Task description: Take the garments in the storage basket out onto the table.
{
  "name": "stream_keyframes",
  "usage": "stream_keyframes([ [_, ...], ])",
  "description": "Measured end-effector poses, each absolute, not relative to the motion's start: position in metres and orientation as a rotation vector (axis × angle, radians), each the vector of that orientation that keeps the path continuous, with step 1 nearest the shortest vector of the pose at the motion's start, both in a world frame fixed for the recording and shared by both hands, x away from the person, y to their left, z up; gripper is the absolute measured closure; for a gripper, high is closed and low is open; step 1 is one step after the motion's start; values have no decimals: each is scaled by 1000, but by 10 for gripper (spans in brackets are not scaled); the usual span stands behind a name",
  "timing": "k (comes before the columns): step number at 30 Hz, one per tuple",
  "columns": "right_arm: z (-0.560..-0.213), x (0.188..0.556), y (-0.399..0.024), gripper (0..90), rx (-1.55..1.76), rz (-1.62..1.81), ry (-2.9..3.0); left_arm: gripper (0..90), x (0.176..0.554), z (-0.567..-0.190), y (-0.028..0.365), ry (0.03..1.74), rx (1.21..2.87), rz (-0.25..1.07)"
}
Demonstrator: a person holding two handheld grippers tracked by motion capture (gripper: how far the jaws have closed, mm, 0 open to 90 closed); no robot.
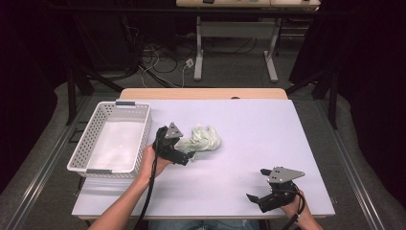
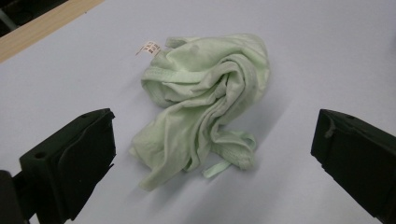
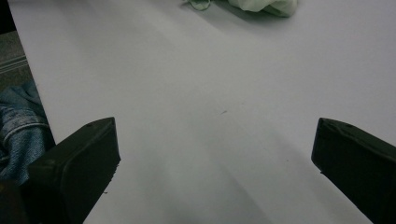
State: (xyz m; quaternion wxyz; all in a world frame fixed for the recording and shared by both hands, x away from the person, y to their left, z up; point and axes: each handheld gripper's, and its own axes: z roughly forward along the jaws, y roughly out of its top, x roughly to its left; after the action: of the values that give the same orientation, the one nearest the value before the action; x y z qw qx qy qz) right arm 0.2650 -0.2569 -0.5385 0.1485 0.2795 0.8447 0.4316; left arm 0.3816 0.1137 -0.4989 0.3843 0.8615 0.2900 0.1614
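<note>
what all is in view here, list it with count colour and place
cloth: 1, pale green, crumpled mid-table, ahead of the left gripper's jaws
tag: 1, white, on the cloth's far edge
basket: 1, white, left side of table
table: 1, lilac top with wood edge
far table: 1, grey legs, behind, cables on the floor under it
left gripper: 1, black, open, at the cloth
right gripper: 1, black, open, near right of table
</note>
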Motion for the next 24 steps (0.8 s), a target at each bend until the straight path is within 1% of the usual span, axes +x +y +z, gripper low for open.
stream_keyframes([
  [7,-539,265,-257,5,802,1243,2425,0,362,-493,124,729,2180,436],
  [24,-539,265,-257,5,802,1224,2431,0,333,-488,148,733,2161,461],
])
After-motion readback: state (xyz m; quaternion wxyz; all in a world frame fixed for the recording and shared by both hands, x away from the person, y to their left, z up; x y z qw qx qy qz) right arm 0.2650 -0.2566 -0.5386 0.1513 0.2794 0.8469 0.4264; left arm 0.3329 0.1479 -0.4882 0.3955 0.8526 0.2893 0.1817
